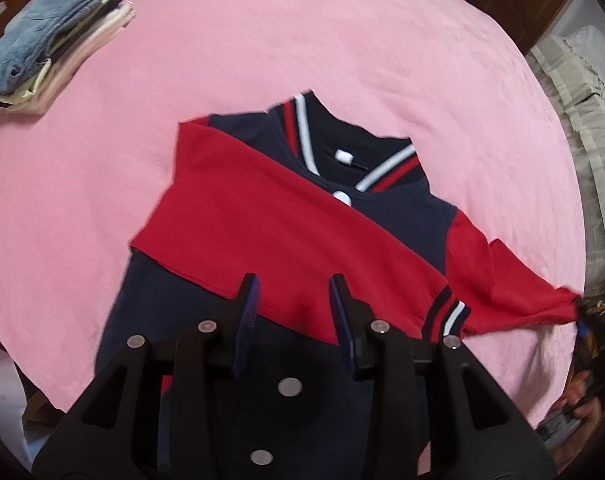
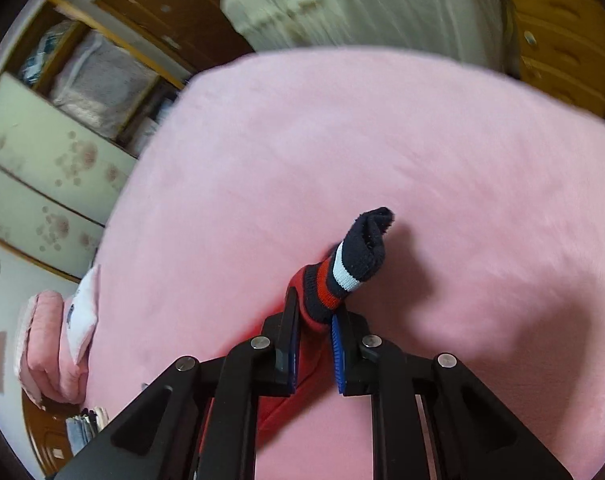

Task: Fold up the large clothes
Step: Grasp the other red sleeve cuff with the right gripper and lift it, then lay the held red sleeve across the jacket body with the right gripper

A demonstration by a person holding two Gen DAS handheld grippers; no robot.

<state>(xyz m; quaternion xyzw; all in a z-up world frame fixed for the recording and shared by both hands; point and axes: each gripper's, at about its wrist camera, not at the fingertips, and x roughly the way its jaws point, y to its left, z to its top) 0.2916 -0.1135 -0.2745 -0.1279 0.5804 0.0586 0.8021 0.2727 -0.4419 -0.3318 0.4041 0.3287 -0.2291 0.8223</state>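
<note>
Nearest the left camera, the left gripper (image 1: 294,312) hangs over the lower front of the jacket (image 1: 286,240) with its jaws spread wide and nothing between them. That navy and red jacket lies face up on the pink bed (image 1: 342,40), collar away from the camera, and one red sleeve (image 1: 262,220) is already laid slantwise across the chest, its striped cuff (image 1: 448,314) resting near the jacket's right edge. The other sleeve (image 1: 514,288) stretches out sideways toward the bed's edge, where the right gripper (image 2: 316,322) has it: its jaws are closed tight on the red cloth just behind the second cuff (image 2: 356,258), which sticks up past the fingertips. The step in hand looks to be folding this second sleeve in. To do it well, the right gripper should lift just enough to clear the bed, carry the cuff across the chest so that it overlies the first sleeve, and let go only once the cloth lies flat. Pressing the left gripper on the body would likely stop it sliding. A stack of folded clothes (image 1: 50,44) sits well apart, near the far left corner.
</note>
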